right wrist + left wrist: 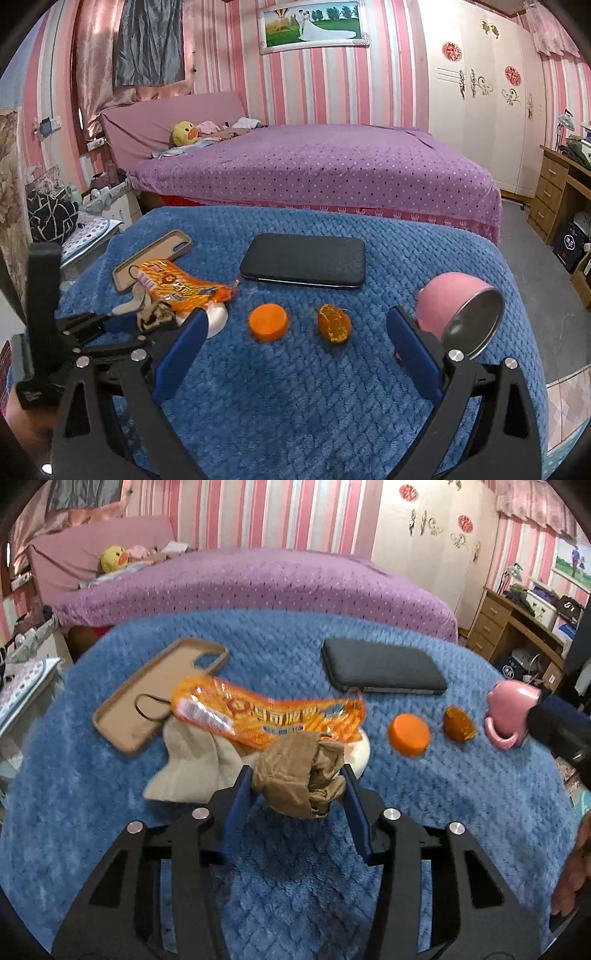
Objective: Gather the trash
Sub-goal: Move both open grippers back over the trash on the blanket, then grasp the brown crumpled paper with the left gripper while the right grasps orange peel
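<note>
A crumpled brown wrapper (pixel 301 775) is clamped between the blue pads of the left gripper (pixel 298 780), just above the blue blanket (pixel 295 867) that covers the worktop. Directly behind the wrapper an orange snack bag (pixel 266 712) is seen, lying partly over a beige cloth (pixel 192 764) and a white round object (pixel 360 753) whose kind cannot be told. A tan phone case (pixel 147 698) with a thin black loop in it lies to the left of the bag. To the right, an orange cap (pixel 268 321) and a piece of orange peel (pixel 334 323) are set near each other on the blanket, well clear of the left gripper and ahead of the right gripper (pixel 295 332), whose fingers are spread wide apart with nothing between them. A pink cup (pixel 461 314) lies tipped on its side just beside the right finger of that gripper, its metal-lined mouth turned toward the camera; nothing is seen inside it. A black phone (pixel 303 264) lies flat farther back.
</note>
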The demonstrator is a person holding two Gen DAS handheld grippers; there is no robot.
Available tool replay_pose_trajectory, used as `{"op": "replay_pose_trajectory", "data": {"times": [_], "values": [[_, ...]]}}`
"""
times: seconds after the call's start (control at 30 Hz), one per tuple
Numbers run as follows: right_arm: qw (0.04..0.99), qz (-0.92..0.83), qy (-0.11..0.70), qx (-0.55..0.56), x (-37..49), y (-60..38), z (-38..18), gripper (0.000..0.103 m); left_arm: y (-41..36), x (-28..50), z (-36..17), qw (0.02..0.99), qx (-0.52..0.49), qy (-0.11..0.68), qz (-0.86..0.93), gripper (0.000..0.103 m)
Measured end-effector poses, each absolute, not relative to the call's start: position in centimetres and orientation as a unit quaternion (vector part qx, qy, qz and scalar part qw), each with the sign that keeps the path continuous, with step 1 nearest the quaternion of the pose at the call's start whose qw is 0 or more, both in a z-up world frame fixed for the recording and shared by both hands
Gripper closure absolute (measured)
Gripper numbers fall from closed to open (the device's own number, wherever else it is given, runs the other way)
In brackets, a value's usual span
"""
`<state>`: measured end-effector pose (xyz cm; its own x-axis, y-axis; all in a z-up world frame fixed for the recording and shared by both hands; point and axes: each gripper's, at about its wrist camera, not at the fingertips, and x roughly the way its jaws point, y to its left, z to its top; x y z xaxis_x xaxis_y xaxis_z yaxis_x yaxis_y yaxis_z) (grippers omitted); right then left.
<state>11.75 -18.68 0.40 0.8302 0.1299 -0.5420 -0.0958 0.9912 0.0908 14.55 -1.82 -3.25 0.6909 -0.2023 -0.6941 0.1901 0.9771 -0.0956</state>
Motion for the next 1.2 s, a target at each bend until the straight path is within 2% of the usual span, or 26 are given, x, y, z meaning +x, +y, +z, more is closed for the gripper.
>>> {"op": "replay_pose_trajectory", "data": {"times": [0.5,1.2], "values": [[0.957,0.069,0.282,0.015,10.2,-17.1,0.4,0.008,3.8,11.8,1.1,0.941,-0.052,0.327,-0.07,0.057],[0.957,0.062,0.284,0.012,10.1,-17.9,0.5,0.008,5.8,11.9,1.1,0.942,-0.07,0.325,-0.052,0.057]]}}
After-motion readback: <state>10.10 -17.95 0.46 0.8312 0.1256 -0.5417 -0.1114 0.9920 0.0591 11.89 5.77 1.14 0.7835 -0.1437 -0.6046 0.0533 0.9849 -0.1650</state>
